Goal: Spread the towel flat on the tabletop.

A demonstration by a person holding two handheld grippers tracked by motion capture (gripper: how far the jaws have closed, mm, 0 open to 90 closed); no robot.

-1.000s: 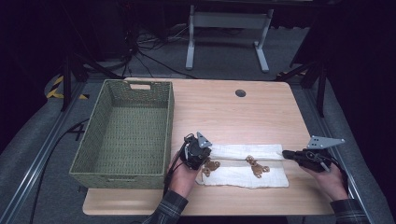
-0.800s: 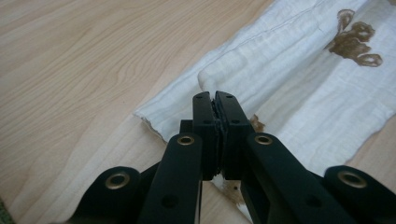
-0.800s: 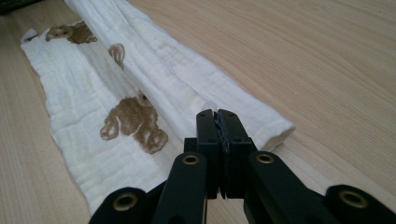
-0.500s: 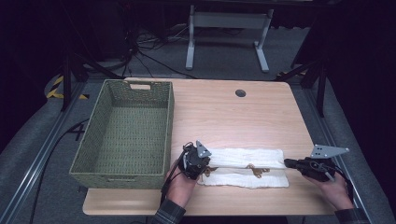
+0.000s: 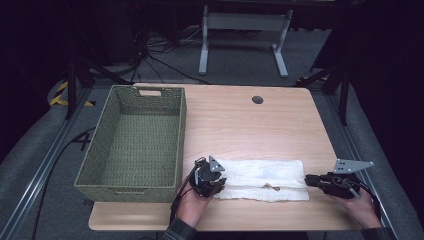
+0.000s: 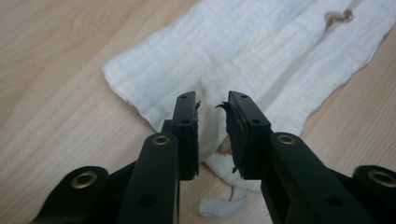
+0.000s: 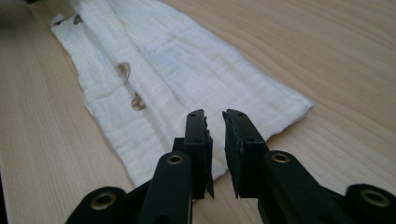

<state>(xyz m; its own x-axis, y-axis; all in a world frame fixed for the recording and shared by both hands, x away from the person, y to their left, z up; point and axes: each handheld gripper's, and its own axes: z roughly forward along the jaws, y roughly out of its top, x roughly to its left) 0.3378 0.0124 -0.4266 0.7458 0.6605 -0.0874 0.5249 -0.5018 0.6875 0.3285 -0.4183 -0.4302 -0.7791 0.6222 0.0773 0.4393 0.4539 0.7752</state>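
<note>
A long white cloth (image 5: pixel 262 175) lies folded lengthwise near the table's front edge, with a small brown mark (image 5: pixel 272 187) at its fold. My left gripper (image 5: pixel 219 183) rests at the cloth's left end. Its jaws have just been opening and stand a little apart (image 6: pixel 212 105), with a ridge of cloth (image 6: pixel 261 56) lying loose between them. My right gripper (image 5: pixel 308 179) sits at the cloth's right end. Its jaws have also just been opening and show a narrow gap (image 7: pixel 214 116) over the cloth's edge (image 7: pixel 187 65), pressing on nothing.
A green woven basket (image 5: pixel 180 140) stands on the left of the wooden table (image 5: pixel 250 125), close beside my left hand. A round cable hole (image 5: pixel 257 99) sits at the table's back. Behind the table stand a metal frame's legs (image 5: pixel 202 55) on dark floor.
The cloth has been drawn out flatter and longer, and its brown marks are mostly tucked away. Both grippers' jaws have parted slightly. The right hand has shifted slightly toward the front edge.
</note>
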